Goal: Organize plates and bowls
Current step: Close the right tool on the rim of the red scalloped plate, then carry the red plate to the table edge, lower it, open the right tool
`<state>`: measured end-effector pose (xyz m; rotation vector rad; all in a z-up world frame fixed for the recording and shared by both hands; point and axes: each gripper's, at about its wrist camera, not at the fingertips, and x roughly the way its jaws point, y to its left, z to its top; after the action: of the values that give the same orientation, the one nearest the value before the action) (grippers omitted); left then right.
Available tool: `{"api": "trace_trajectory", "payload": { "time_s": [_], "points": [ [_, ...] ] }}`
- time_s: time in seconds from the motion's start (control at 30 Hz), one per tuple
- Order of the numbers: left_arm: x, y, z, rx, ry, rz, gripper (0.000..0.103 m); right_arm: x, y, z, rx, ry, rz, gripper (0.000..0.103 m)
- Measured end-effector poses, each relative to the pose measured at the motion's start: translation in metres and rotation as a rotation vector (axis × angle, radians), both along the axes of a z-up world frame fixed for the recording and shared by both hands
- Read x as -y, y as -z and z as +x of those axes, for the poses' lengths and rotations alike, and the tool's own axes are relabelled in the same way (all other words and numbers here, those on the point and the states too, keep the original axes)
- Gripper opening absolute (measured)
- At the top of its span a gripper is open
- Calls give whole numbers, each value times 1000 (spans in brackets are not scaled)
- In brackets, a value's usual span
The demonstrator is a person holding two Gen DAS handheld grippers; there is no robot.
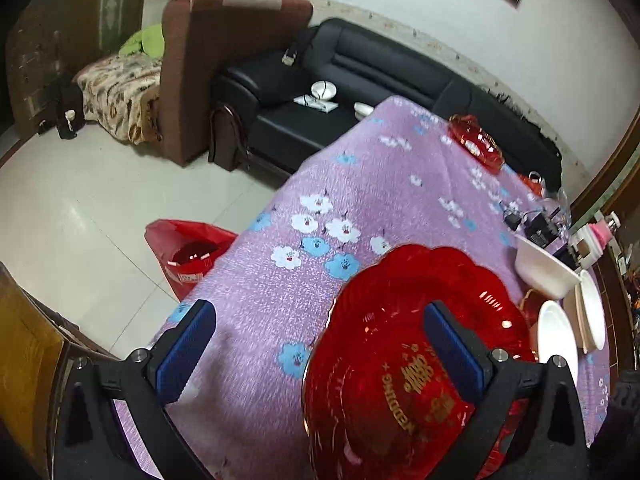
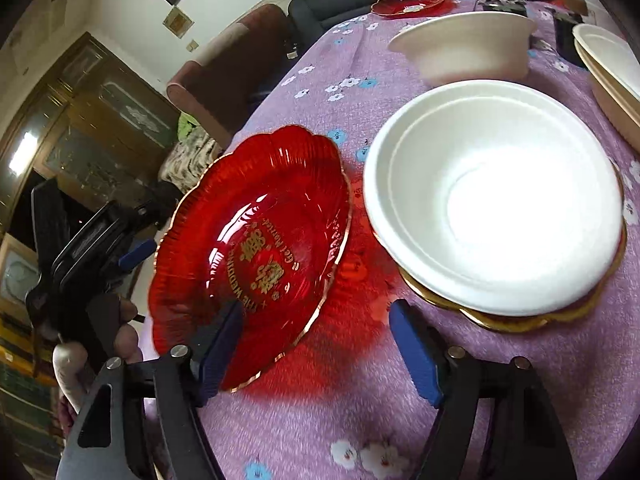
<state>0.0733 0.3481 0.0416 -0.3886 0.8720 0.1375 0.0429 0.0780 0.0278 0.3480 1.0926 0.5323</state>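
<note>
The counter [image 2: 320, 420], covered with a purple flowered cloth, carries all the dishes. A red scalloped plate [image 2: 256, 240] lies near the counter's edge, tilted, its far rim raised off the cloth; gold lettering marks its centre and a gold line edges its rim. I judge it to be stiff, glossy moulded plastic or glass: light, slippery under the pads, possibly brittle, so it is best taken at the rim with one pad above and one below.

Just beside it a white bowl [image 2: 492, 200] sits on a gold-rimmed dish [image 2: 504, 322]; the bowl is empty. It looks like thin paper or foam, very light and easily crushed, so a gentle hold on the rim suits it. Behind stands a second white bowl [image 2: 468, 46], its inside hidden; at the right edge of the right wrist view lies a stack of shallow white dishes [image 2: 608, 64]. A second red plate [image 2: 408, 0] rests at the far end, well apart.

My left tool [image 1: 320, 354] is spread, one pad over the red scalloped plate, the other over bare cloth, pinching nothing. My right tool [image 2: 316, 344] is likewise spread, its left pad at the plate's near rim; I cannot tell whether it touches.
</note>
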Motion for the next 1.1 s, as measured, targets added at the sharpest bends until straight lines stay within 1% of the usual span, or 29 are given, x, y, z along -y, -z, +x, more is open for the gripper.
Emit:
{"api": "trace_trajectory", "payload": {
  "time_s": [0.07,0.13,0.17,0.2,0.23,0.27,0.3,0.33,0.37,0.43,0.47,0.57,0.7,0.87,1.0,1.1],
  "points": [
    [3,4,7,-19,19,12,103,-3,2,0,9,3,-17,75],
    [7,6,11,-24,33,38,99,-4,2,2,19,12,-39,73],
    [10,7,13,-32,44,58,88,-4,2,2,25,17,-46,71],
    [12,9,15,-45,55,71,73,-4,3,3,30,21,-51,71],
    [14,13,18,-65,65,83,63,-6,3,4,27,26,-54,68],
    [19,13,17,-65,61,138,52,-6,3,5,31,31,-63,64],
    [21,14,18,-64,73,150,42,-8,3,7,33,34,-71,60],
    [25,14,18,-66,92,161,39,-9,3,7,36,38,-82,47],
    [31,14,17,-65,107,173,33,-10,4,8,35,36,-93,36],
    [38,12,15,-64,99,206,32,-12,5,8,28,18,-62,26],
    [39,11,14,-62,99,211,31,-14,4,8,32,26,-74,25],
    [39,5,7,-47,92,200,30,-19,0,5,75,26,-128,24],
    [33,-11,-7,-14,77,181,30,-21,-8,-2,117,14,-121,24],
    [24,-29,-33,25,51,159,29,-29,-30,-18,192,-18,-132,23],
    [20,-37,-54,38,41,145,29,-34,-38,-30,210,-44,-128,23],
    [20,-37,-70,39,38,131,29,-34,-36,-39,205,-56,-127,23]
  ]
}}
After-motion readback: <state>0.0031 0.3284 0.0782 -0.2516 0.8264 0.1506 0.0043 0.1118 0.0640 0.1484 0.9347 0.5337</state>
